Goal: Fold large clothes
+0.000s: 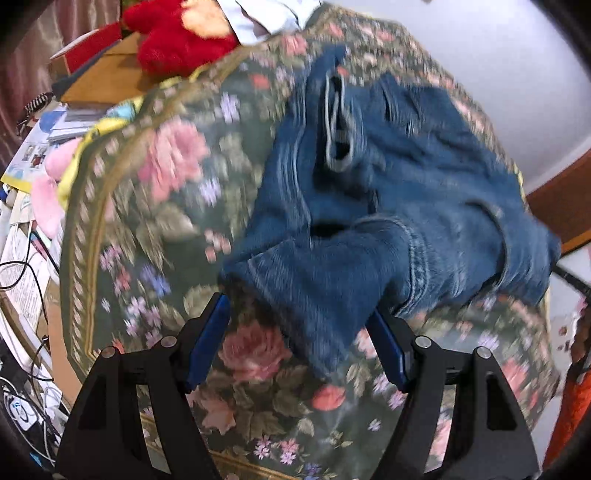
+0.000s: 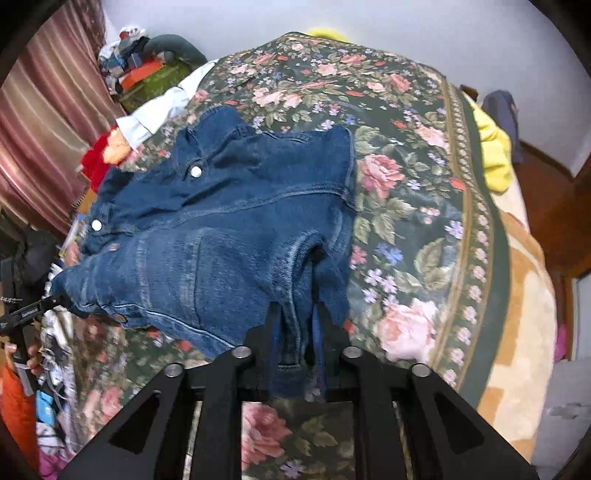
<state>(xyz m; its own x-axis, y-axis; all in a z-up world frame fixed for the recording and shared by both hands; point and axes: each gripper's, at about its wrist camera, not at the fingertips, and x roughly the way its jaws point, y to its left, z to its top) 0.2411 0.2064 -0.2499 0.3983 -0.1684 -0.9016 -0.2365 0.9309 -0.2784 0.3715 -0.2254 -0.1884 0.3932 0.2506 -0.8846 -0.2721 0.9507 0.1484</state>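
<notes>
A blue denim jacket (image 2: 221, 229) with white snap buttons lies bunched on a floral bedspread (image 2: 406, 206). My right gripper (image 2: 297, 321) is shut on a sleeve cuff of the jacket at its near edge. In the left wrist view the jacket (image 1: 388, 206) lies crumpled, and a sleeve end hangs down between the blue pads of my left gripper (image 1: 299, 306), whose jaws are wide apart. The left gripper also shows at the left edge of the right wrist view (image 2: 33, 312), next to the jacket's hem.
A red plush toy (image 1: 177, 33) and white cloth (image 1: 266, 14) lie at the bed's far end. Papers, cables and boxes (image 1: 26, 229) crowd the left side. A yellow garment (image 2: 491, 147) and beige blanket (image 2: 524, 317) lie on the right. Pink curtain (image 2: 40, 122) hangs at left.
</notes>
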